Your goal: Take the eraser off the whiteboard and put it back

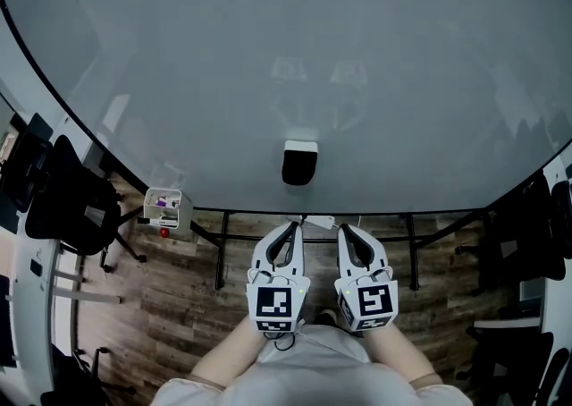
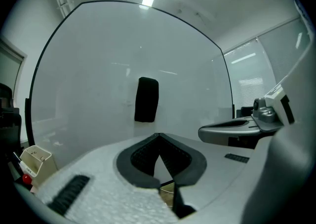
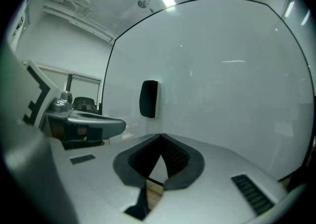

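The black eraser (image 1: 299, 163) sticks upright on the whiteboard (image 1: 286, 55), near its lower edge. Both grippers hang side by side below and short of it, apart from the board. My left gripper (image 1: 291, 227) is shut, its tips touching with nothing between them. My right gripper (image 1: 343, 230) is shut and empty too. In the left gripper view the eraser (image 2: 146, 99) stands just above the closed jaw tips (image 2: 158, 135), with the right gripper (image 2: 237, 131) to the side. In the right gripper view the eraser (image 3: 149, 98) sits above and left of the closed tips (image 3: 160, 135).
A small white box with markers (image 1: 164, 207) hangs at the board's lower left edge. Black chairs (image 1: 71, 207) stand at the left and more (image 1: 536, 243) at the right. The board's black stand legs (image 1: 221, 252) rise from the wooden floor below.
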A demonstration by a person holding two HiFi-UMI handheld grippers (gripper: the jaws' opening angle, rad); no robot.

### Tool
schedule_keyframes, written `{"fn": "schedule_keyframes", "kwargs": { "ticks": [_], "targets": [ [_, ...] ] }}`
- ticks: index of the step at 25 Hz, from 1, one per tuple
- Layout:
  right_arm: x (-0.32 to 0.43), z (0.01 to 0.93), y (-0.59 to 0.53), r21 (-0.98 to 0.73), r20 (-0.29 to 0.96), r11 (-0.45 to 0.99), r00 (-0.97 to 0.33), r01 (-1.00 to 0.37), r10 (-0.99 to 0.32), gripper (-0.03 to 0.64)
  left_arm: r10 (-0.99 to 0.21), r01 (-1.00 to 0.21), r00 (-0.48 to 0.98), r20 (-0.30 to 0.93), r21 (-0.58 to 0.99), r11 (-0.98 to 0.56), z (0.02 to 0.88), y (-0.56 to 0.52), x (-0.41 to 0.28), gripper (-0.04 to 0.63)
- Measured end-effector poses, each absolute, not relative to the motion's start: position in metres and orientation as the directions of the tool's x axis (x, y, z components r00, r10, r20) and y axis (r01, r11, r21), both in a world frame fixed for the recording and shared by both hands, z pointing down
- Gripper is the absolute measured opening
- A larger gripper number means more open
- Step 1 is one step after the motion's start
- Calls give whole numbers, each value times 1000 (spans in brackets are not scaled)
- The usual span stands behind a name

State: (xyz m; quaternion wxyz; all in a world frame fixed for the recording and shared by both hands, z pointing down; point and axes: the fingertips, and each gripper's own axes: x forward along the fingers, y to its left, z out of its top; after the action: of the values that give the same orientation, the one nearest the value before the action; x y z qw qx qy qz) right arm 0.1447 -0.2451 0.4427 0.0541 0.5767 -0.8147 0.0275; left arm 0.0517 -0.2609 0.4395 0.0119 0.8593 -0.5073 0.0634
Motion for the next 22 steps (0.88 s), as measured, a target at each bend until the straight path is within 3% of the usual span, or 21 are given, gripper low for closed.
{"fn": "schedule_keyframes", "kwargs": {
  "ticks": [22],
  "targets": [
    [142, 442, -234, 43, 148, 309, -300, -950, -942, 26, -835, -840, 536, 123, -17, -542, 440, -254, 65, 17]
  ]
}}
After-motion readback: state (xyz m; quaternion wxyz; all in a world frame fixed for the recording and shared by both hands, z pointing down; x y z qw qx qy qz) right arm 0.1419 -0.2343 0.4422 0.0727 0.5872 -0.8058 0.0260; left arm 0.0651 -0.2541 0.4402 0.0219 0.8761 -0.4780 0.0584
